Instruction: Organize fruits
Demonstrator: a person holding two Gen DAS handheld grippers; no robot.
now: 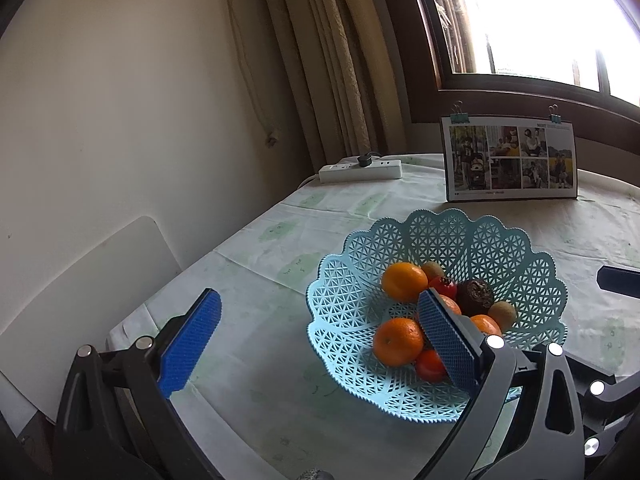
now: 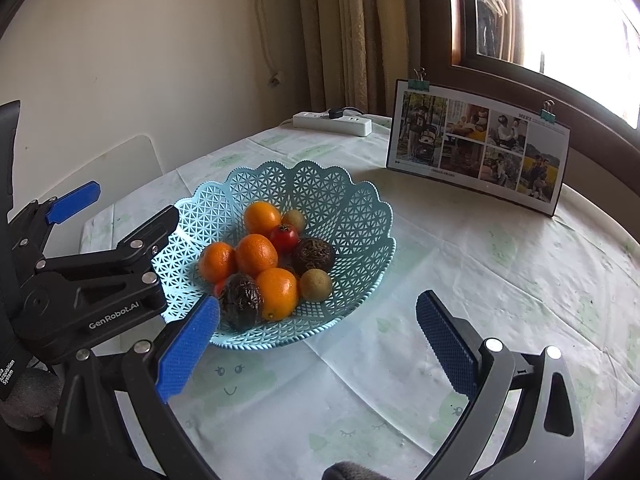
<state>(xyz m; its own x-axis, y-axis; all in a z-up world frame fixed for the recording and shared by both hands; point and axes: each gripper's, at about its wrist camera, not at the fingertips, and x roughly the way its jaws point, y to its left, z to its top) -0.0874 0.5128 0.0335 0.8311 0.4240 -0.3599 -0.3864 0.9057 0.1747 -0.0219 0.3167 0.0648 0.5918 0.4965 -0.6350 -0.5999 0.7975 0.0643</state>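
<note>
Right wrist view: fruits point(image 2: 266, 264) heaped in the pale blue lattice basket point(image 2: 352, 204) on the clothed table point(image 2: 460, 280), right gripper point(image 2: 318, 320) spread wide and empty just short of the near rim, left gripper point(image 1: 320, 340) likewise agape and empty, one finger over the basket's edge. Likely trouble: light basket nudged or tipped by a finger catching the rim. Also possible: round oranges point(image 2: 256, 254) rolling off the pile, soft tomato point(image 2: 284, 238) bruised by a hard squeeze.

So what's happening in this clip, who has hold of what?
Nothing is held right now. A person's left tool and right tool are both open and empty, poised near the light blue basket on the table. The oranges, small red fruits, dark wrinkled fruits and brownish round ones all sit in the basket.
</note>
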